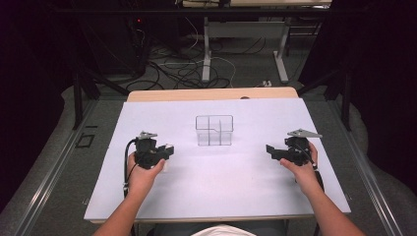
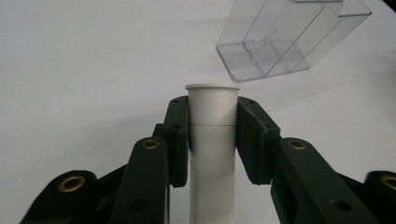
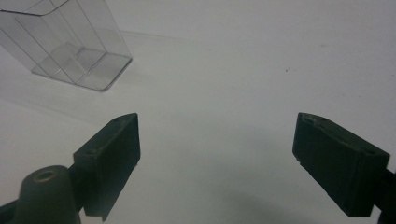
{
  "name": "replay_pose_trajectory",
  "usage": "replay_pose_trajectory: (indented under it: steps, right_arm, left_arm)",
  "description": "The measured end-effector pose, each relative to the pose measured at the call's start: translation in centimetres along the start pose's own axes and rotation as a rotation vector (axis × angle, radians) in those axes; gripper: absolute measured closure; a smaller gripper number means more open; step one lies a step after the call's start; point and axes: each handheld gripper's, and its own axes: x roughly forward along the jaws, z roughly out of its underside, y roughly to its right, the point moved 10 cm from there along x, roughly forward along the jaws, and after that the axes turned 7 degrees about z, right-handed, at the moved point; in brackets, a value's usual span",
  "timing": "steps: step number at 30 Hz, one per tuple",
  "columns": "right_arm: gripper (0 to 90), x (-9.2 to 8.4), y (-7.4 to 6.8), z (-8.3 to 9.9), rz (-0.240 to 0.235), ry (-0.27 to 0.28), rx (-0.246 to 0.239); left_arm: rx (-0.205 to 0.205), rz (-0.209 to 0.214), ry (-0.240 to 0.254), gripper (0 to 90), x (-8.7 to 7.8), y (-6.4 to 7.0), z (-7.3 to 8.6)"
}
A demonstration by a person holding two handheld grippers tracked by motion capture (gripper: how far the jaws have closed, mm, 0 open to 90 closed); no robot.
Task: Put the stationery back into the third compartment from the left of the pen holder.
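A clear plastic organiser box [image 1: 214, 130] with inner dividers stands mid-table on the white sheet [image 1: 216, 187]. My left gripper [image 1: 169, 150] sits left of it, shut on a white tube [image 2: 212, 140] that stands upright between its pads. The box [image 2: 289, 39] lies ahead and to the right of that tube. My right gripper [image 1: 269, 150] hovers right of the box with its jaws wide apart and nothing between them. In the right gripper view the box [image 3: 70, 44] is at the upper left, beyond the gripper [image 3: 217, 149].
The white sheet covers a wooden table [image 1: 211, 93]. Beyond its far edge are table legs [image 1: 206, 54] and loose cables [image 1: 182, 69] on the floor. Dark curtains close in both sides.
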Motion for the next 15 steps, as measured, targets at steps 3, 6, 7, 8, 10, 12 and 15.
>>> replay_pose_trajectory:
  steps: [3,6,7,8,10,12,15]
  right_arm:
    - [14.7,-0.1,-0.3,-0.1,0.0,0.001,0.001]
    - [14.7,-0.3,-0.7,-0.3,-0.009,0.007,0.008]
    - [14.7,-0.3,-0.9,-0.4,-0.017,0.011,0.019]
    - [14.7,-0.5,-1.1,-0.6,-0.028,0.017,0.032]
    - [14.7,-0.6,-1.5,-0.9,-0.033,0.027,0.036]
    - [14.7,-0.7,-1.8,-1.0,-0.048,0.029,0.04]
    - [14.7,-0.8,-2.3,-1.1,-0.063,0.029,0.053]
  left_arm:
    - [0.013,0.006,0.032,67.2,-0.3,0.3,-0.5]
    - [0.004,0.023,0.061,67.2,-0.4,0.6,-0.9]
    - [-0.008,0.034,0.078,67.2,-0.5,0.9,-1.2]
    - [-0.01,0.042,0.082,67.3,-0.5,1.0,-1.4]
    - [-0.01,0.047,0.1,67.2,-0.6,1.4,-1.8]
    - [0.002,0.059,0.111,67.2,-0.6,1.8,-2.2]
    - [0.011,0.074,0.133,67.2,-0.6,2.5,-2.9]
